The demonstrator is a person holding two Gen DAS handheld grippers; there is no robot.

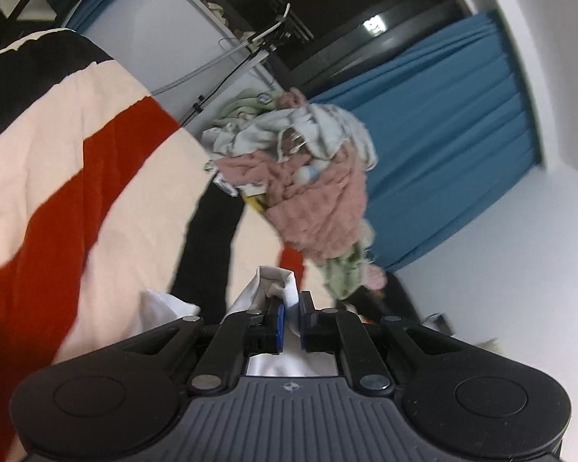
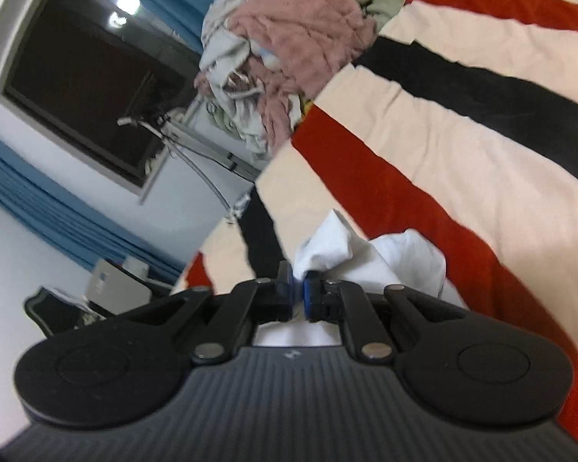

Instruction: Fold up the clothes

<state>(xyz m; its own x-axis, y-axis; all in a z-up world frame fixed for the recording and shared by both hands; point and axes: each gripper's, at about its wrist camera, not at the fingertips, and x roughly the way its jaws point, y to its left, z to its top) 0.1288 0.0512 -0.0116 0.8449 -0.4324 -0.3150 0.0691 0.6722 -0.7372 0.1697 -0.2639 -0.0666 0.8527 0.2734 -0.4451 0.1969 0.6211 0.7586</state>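
Left wrist: gripper (image 1: 292, 321) pinches white garment (image 1: 273, 285), rest hidden behind gripper body.

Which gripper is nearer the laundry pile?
Neither clearly. The left gripper and right gripper each pinch white cloth over the striped blanket, with the laundry pile well ahead of both.

Left gripper (image 1: 292, 317): matte black plastic body, grey ribbed housing at base with small round crosshair logo. Two large round black discs either side, shallow circular recess in each. Black linkage arms, silver round pivot screws at joints. Fingers (image 1: 278, 321) black with blue pads on inner faces.

Right gripper (image 2: 299, 292): same build, black linkages, silver pivot screws, grey ribbed base, faint small logo, two round side discs. Blue pads (image 2: 287, 283) on black fingers. No hands, sleeves or cables visible.
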